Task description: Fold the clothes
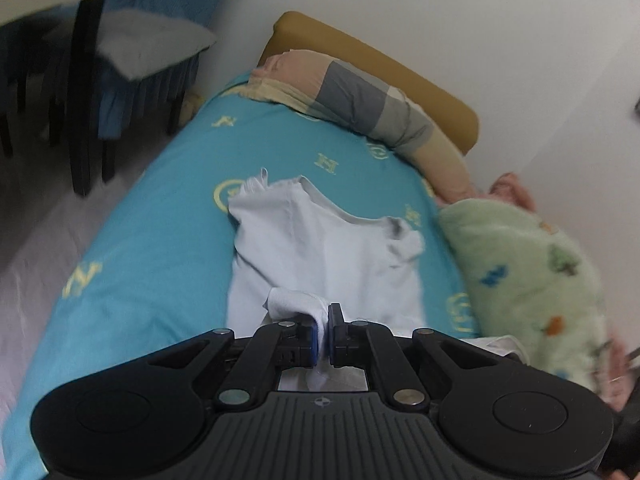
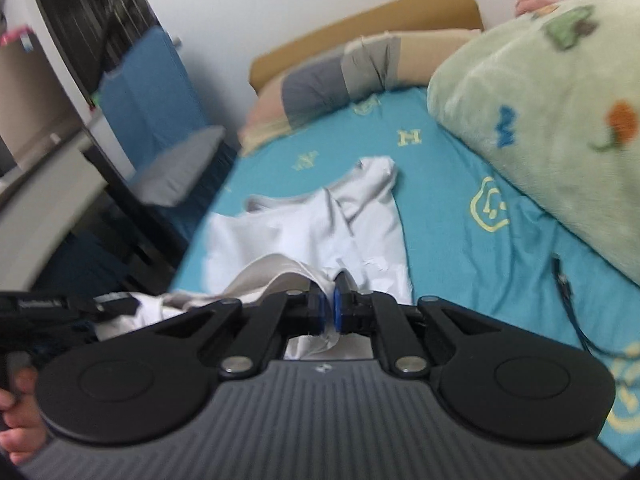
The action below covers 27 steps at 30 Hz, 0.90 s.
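Note:
A white T-shirt (image 1: 320,248) lies on the turquoise bed sheet (image 1: 160,220), its collar toward the far pillow. My left gripper (image 1: 324,320) is shut on a bunched fold of the shirt's near edge. In the right wrist view the same white T-shirt (image 2: 320,232) is rumpled, one sleeve lying toward the headboard. My right gripper (image 2: 329,300) is shut on a fold of the shirt's near hem, lifted a little off the sheet (image 2: 460,240). The left gripper's body (image 2: 52,312) and the hand holding it show at the left edge of that view.
A patchwork pillow (image 1: 360,96) lies against the tan headboard (image 1: 380,64). A green fleece blanket (image 1: 528,280) is heaped on the right side of the bed. A dark chair with a grey cushion (image 1: 132,48) stands left of the bed. A black cable (image 2: 568,300) lies on the sheet.

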Each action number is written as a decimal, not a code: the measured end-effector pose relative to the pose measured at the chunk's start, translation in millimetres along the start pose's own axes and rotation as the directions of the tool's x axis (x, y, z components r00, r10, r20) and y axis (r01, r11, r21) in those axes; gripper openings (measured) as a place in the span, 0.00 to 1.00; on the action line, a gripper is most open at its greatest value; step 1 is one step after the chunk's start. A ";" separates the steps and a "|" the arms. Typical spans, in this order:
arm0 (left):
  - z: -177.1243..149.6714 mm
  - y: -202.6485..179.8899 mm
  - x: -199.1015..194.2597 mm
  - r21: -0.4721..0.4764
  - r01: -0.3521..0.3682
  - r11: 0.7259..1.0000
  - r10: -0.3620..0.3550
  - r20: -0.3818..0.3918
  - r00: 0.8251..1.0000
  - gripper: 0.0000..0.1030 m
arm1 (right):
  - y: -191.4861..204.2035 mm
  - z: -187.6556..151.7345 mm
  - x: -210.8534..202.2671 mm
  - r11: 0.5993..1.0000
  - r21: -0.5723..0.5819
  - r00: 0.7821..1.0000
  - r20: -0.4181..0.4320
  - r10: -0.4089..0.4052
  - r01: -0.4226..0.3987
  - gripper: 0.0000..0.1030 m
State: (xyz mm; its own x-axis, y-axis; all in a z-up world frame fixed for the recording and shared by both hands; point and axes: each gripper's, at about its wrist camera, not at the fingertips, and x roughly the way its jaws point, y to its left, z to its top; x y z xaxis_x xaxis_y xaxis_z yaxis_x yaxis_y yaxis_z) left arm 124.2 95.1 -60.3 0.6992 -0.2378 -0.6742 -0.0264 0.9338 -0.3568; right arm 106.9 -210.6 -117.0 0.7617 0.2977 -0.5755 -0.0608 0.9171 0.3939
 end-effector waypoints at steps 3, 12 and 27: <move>-5.6 13.1 46.3 -0.003 -0.017 1.000 0.017 -0.003 1.000 0.06 | -14.3 -8.8 51.0 0.999 -0.034 0.999 -0.022 -0.040 0.040 0.08; -18.7 22.6 84.1 0.088 -0.039 0.995 0.042 -0.040 0.998 0.13 | -22.4 -28.2 80.3 0.993 -0.103 0.998 -0.020 -0.054 0.052 0.11; -87.5 -34.0 -66.4 0.104 -0.027 0.994 0.027 -0.002 1.000 0.78 | 14.8 -52.3 -63.1 0.996 -0.085 0.997 0.074 -0.009 0.015 0.79</move>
State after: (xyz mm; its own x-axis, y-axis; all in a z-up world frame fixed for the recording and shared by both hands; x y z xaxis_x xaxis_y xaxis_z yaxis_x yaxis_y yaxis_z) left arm 16.1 55.7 -60.0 0.6970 -0.2131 -0.6846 0.0292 0.9625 -0.2699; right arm 24.2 -201.9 -112.3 0.8080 0.2690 -0.5242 -0.1037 0.9407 0.3229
